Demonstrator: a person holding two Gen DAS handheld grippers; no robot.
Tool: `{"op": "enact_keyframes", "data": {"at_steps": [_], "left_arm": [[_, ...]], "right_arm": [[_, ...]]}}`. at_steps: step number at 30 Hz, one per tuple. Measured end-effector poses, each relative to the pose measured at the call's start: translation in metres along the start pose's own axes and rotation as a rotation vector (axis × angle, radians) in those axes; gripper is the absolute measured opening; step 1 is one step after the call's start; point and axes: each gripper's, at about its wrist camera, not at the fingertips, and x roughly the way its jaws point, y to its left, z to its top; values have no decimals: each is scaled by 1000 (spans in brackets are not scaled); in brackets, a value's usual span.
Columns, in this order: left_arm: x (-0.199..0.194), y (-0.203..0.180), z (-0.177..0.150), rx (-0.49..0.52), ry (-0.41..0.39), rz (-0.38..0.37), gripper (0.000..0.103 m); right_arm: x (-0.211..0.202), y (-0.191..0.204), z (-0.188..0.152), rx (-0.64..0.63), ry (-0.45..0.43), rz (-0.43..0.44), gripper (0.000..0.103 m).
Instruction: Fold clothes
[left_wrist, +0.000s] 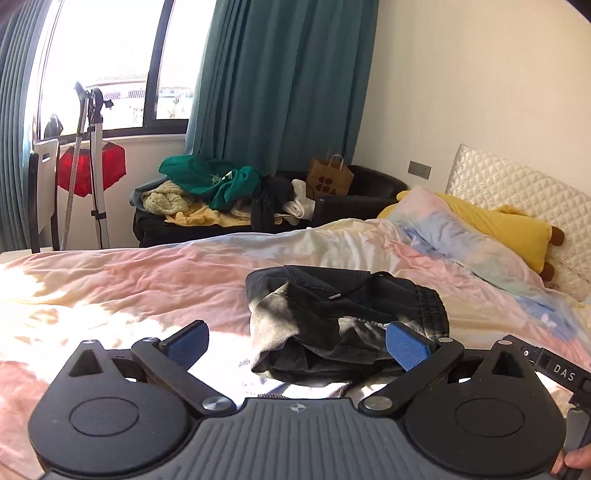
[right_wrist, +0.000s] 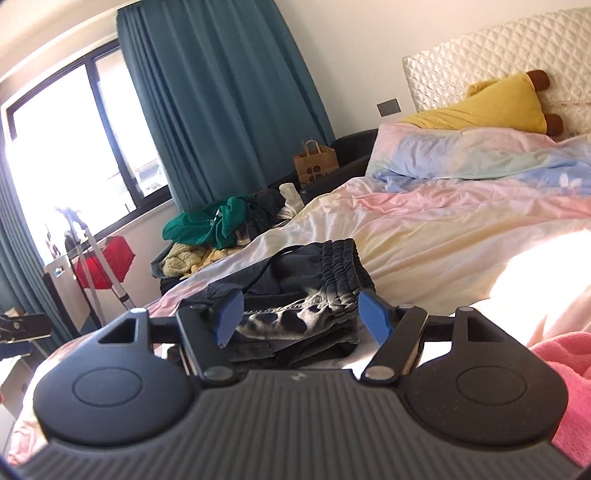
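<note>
Lying folded on the wrinkled pastel bed (left_wrist: 129, 280), soft black shorts (left_wrist: 343, 317) show a ribbed elastic waistband; both jaws stand open, empty.

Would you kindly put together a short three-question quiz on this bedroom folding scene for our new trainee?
1. True or false: the dark shorts lie folded on the bed.
2. What colour is the curtain?
3. Is anything held in the left tool or the right tool? A) yes B) no

Key: 1 true; 2 teal; 3 B, both stand open and empty.
</note>
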Motion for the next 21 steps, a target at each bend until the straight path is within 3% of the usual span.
{"op": "enact_keyframes", "data": {"at_steps": [6,7,8,12,16,18,21], "left_arm": [[-71,-9,-30,6,-89,33,103],[-80,-11,-33,14,-99,42,103],[-88,-14,-36,23,-110,52,103],[-117,-14,-48,51,-154,92,103],[-129,-9,-58,74,-169,125,103],[-131,-5,-67,69,-173,132,103],[-125,5,-79,34,-161,131,103]], "right_arm": [[-44,34,-15,-120,-1,74,72],[-50,39,-19,-141,-3,76,73],[-55,43,-24,-161,-5,78,80],[-69,56,-36,-208,-20,77,80],[-69,56,-36,-168,-18,84,81],[-67,57,-38,-157,-6,67,94],[-66,61,-42,-163,-22,54,95]]}}
